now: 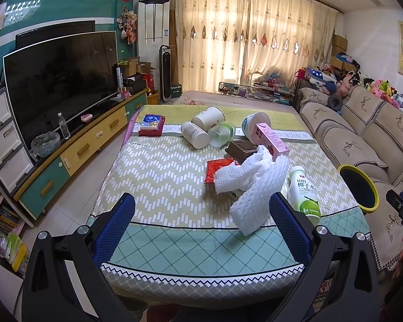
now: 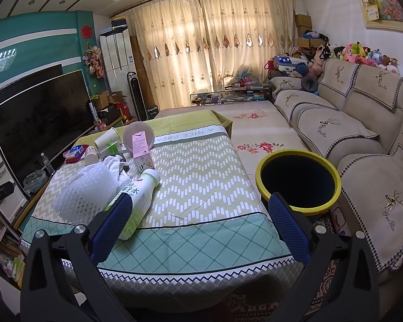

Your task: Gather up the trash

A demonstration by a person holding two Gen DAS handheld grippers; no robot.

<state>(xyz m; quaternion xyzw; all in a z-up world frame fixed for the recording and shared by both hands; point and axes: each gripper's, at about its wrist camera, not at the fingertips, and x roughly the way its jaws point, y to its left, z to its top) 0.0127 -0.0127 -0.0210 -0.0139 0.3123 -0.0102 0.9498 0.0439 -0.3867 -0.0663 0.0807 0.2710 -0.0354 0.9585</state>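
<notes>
While both grippers (image 1: pixel 201 216) (image 2: pixel 200 214) gape empty, foam netting (image 1: pixel 258 187) lies just ahead

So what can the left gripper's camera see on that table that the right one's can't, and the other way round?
Only the left view shows the red packet under the white foam netting and the dark tray behind it.

Only the right view shows the whole yellow-rimmed bin; the left view catches just its edge.

Both show the coconut water bottle, the pink carton, the netting, the patterned table cover, and open grippers: left gripper, right gripper.
</notes>
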